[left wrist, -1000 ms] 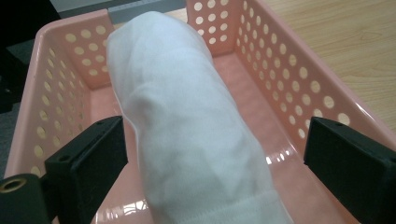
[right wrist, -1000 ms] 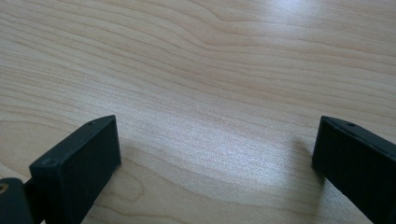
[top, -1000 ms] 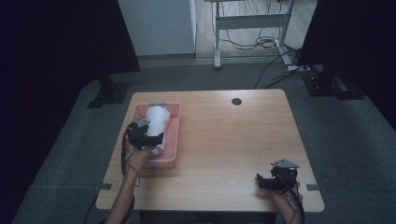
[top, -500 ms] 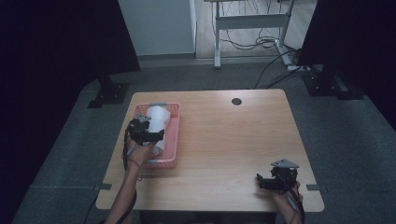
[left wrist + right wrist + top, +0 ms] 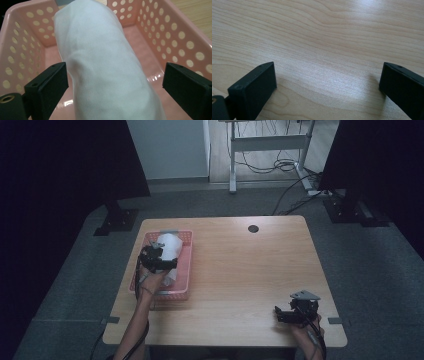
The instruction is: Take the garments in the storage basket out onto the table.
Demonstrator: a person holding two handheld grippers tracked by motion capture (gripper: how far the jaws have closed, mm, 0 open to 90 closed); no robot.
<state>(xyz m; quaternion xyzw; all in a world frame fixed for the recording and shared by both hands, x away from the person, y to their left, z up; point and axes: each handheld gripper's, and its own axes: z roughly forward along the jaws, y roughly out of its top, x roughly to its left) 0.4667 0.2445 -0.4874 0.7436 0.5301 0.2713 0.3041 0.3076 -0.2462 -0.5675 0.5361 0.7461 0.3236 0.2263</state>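
Left gripper (image 5: pixel 161 254), which I hold over the pink perforated basket (image 5: pixel 186 265), stands with its jaws spread wide on either side of a white cloth roll (image 5: pixel 105 65); in the left gripper view the left jaw sits close against the fabric while the right jaw stands well apart from it, so nothing is clamped yet. The roll lies lengthwise inside the basket, at the left part of the wooden table (image 5: pixel 240 270).

Change over the last second: in the high view my left hand has advanced a little farther along the basket, toward the roll's far end, and the roll itself has not shifted. I judge this as the approach phase of a grasp, with the closing of the jaws on the cloth as the step that remains.

Right gripper (image 5: pixel 296 310) rests near the table's near right edge, well apart from the basket, in the same place as a second ago; its jaws are spread wide over bare wood grain (image 5: pixel 324 50) and hold nothing.

Writing: no brand, label or lettering can be read on the roll, the basket or the table. A dark round grommet (image 5: pixel 253 228) marks the table's far side.
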